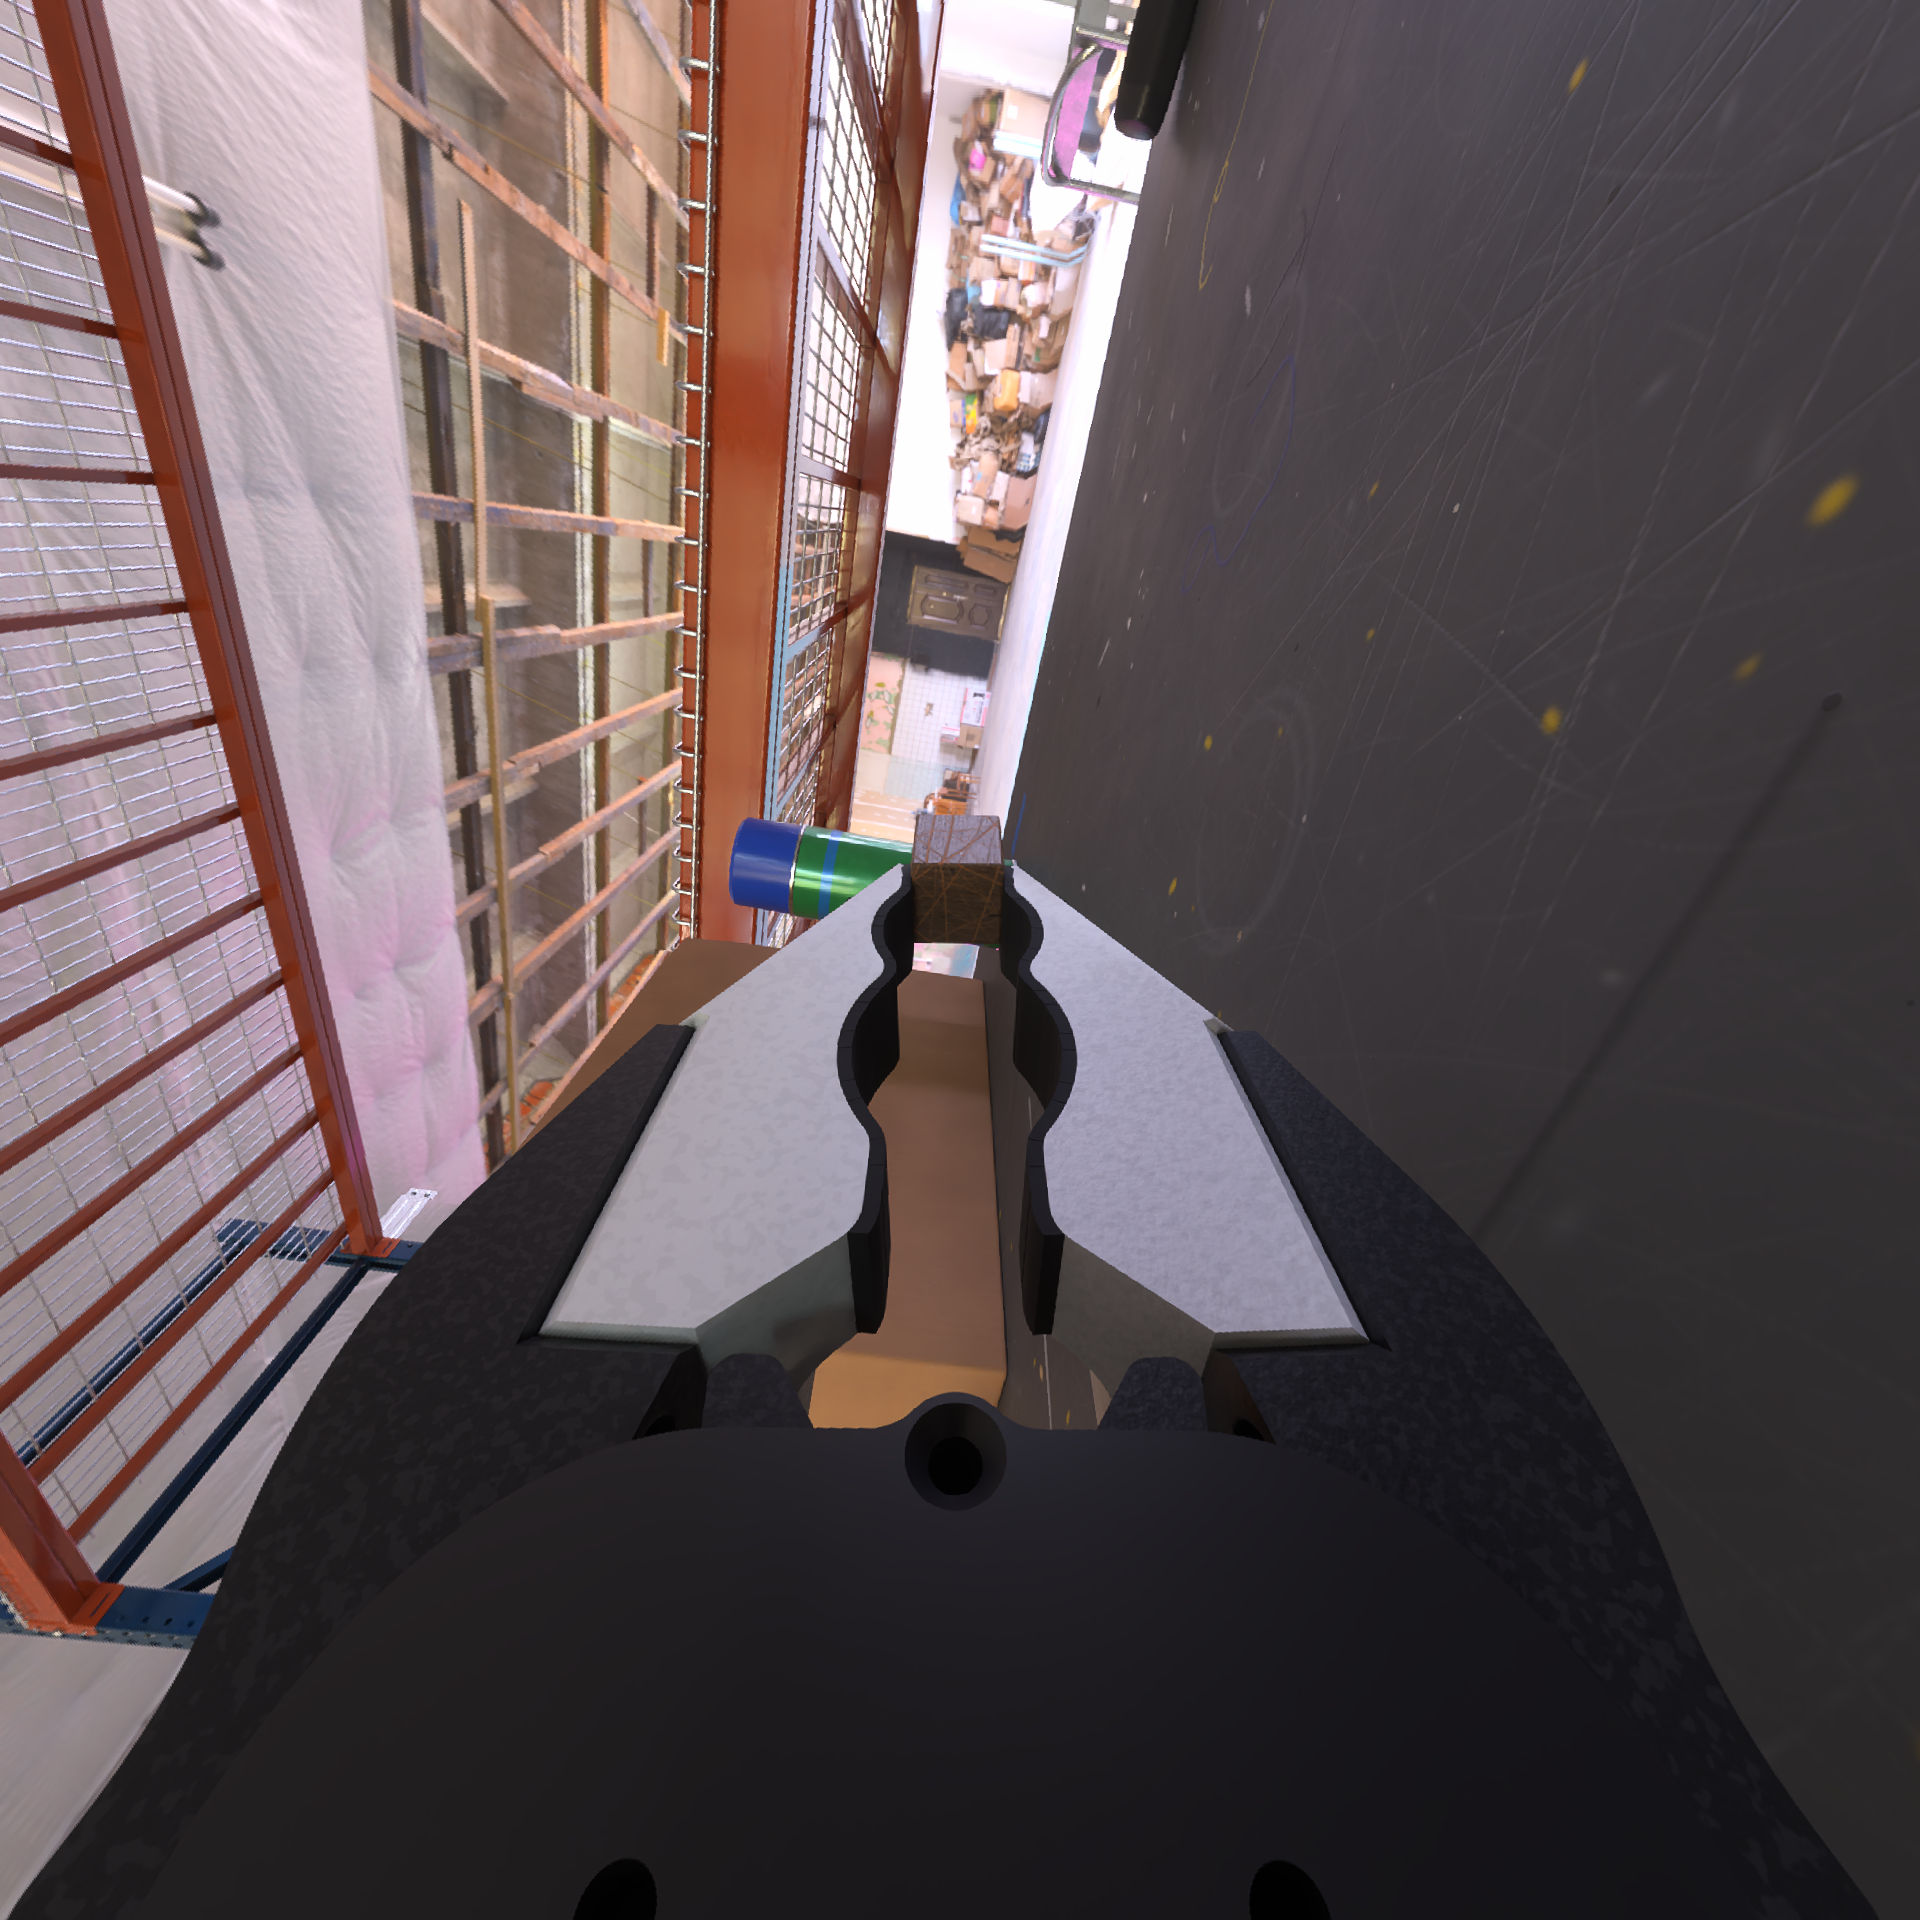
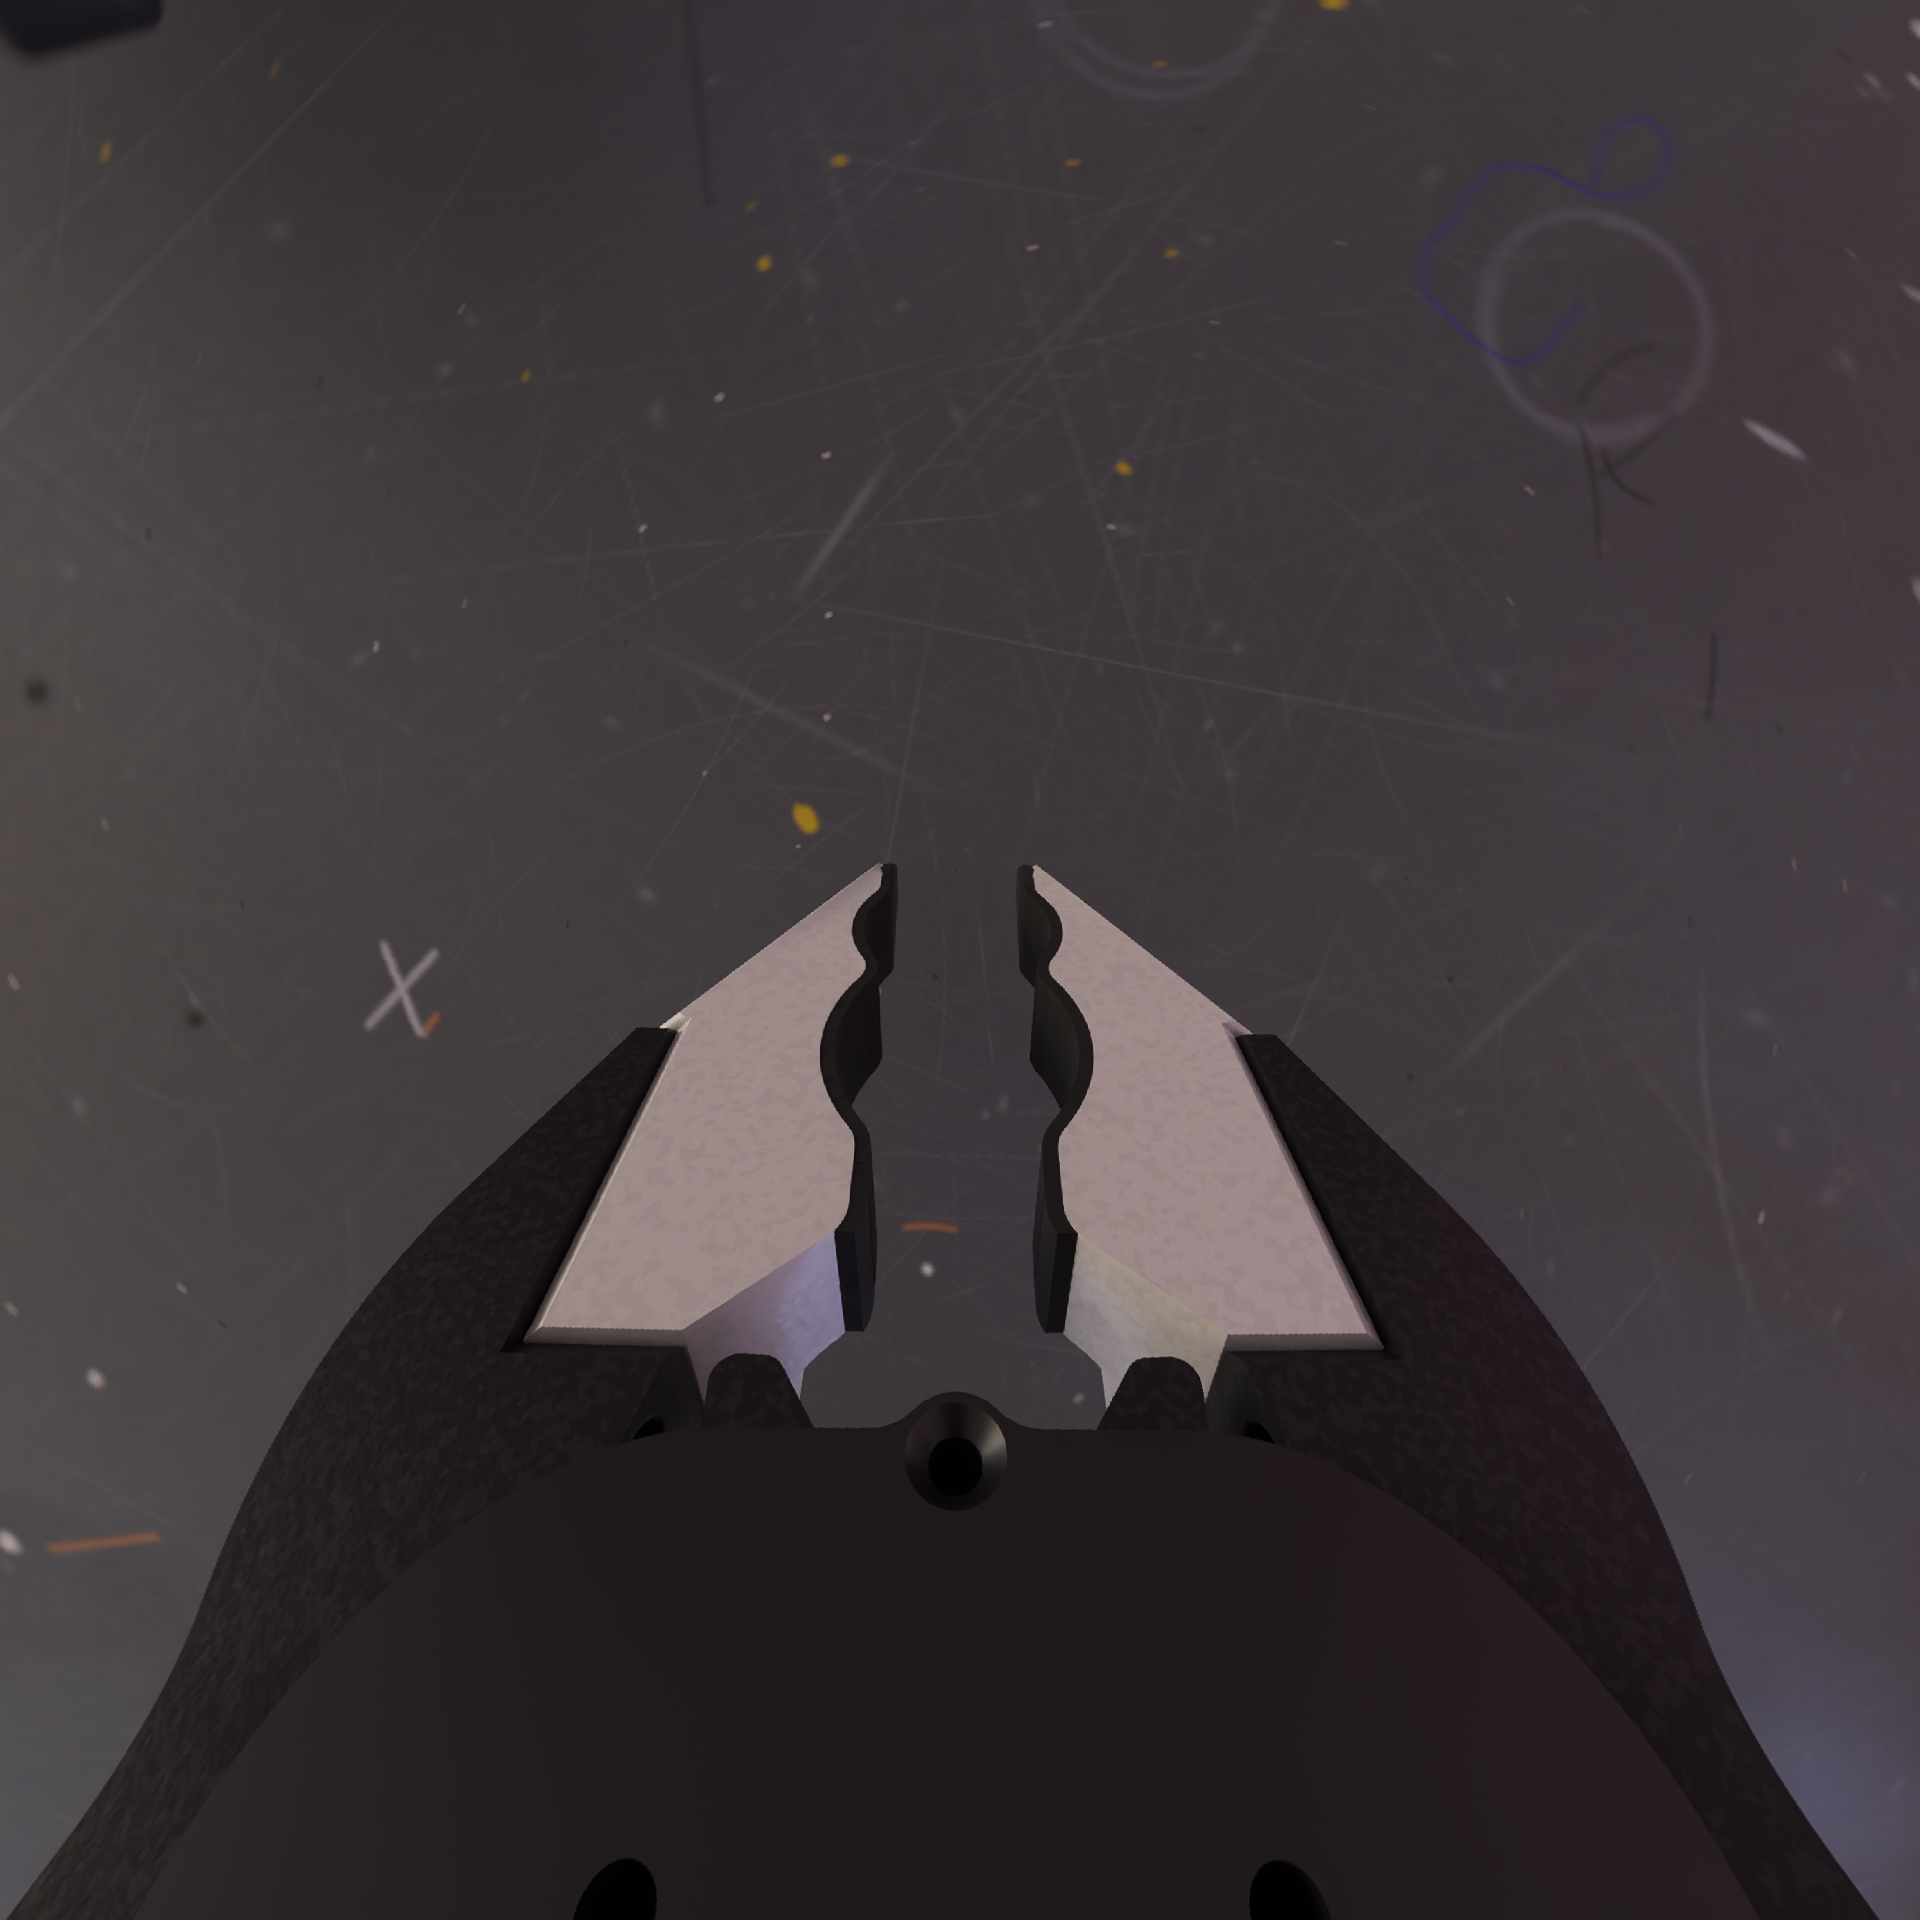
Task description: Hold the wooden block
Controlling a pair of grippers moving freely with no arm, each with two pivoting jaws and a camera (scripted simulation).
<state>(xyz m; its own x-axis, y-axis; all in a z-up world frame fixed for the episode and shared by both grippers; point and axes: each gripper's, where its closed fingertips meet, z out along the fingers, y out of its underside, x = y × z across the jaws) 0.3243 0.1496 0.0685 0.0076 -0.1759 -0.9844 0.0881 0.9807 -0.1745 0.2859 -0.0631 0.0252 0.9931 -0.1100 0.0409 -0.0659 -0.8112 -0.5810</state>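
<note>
In the left wrist view the small brown wooden block (image 1: 956, 878) sits between the tips of my left gripper (image 1: 956, 902). Both fingertips press on its sides, so the gripper is shut on it. The view is rolled sideways, with the dark scratched table top (image 1: 1507, 727) on the right. My right gripper (image 2: 956, 894) points down at the same dark table surface (image 2: 935, 416), with its jaws a little apart and nothing between them. The block does not show in the right wrist view.
A green can with a blue cap (image 1: 810, 868) lies just behind the block, to its left in the picture. A brown cardboard surface (image 1: 935, 1164) shows between my left fingers. Orange wire-mesh racking (image 1: 748, 468) and a white mattress (image 1: 312, 623) stand beyond. A black object (image 1: 1148, 73) is at the table's far end.
</note>
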